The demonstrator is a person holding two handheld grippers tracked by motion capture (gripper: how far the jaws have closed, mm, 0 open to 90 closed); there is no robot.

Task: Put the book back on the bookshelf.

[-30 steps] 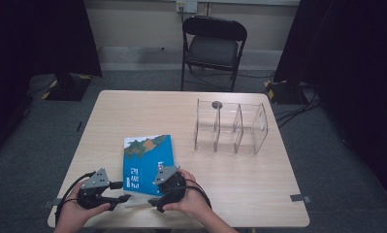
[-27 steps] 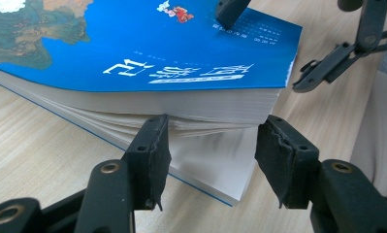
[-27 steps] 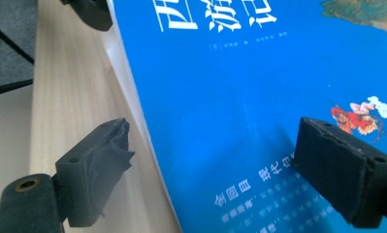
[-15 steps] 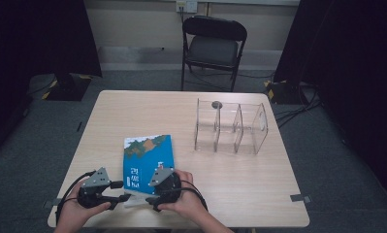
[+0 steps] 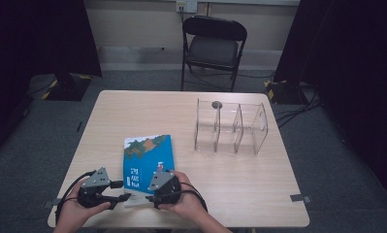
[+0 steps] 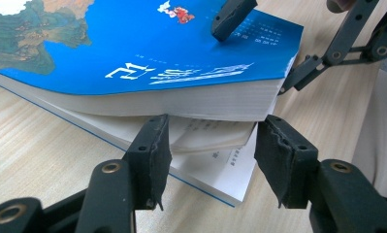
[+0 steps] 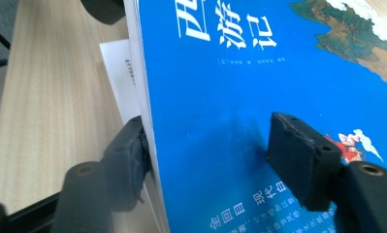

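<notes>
A blue-covered book (image 5: 150, 155) lies near the table's front edge. Its cover and a thick block of pages (image 6: 133, 48) are raised off the lower pages (image 6: 215, 165), which rest on the table. My right gripper (image 5: 150, 191) comes in at the book's near edge. Its jaws have just been closing, with one pad (image 7: 298, 155) on the cover and the other under the raised block, so it is shut on the book (image 7: 230, 97). My left gripper (image 6: 213, 145) sits at the book's near left corner, jaws apart, tips just below the raised block, pinching nothing.
A clear acrylic organizer (image 5: 230, 128) with three compartments stands at the table's right middle. A black folding chair (image 5: 213, 46) is behind the far edge. Bare tabletop (image 5: 259, 184) lies to the right of my hands.
The right gripper's jaws have narrowed onto the book's near edge. Both hands have stayed where they were.
</notes>
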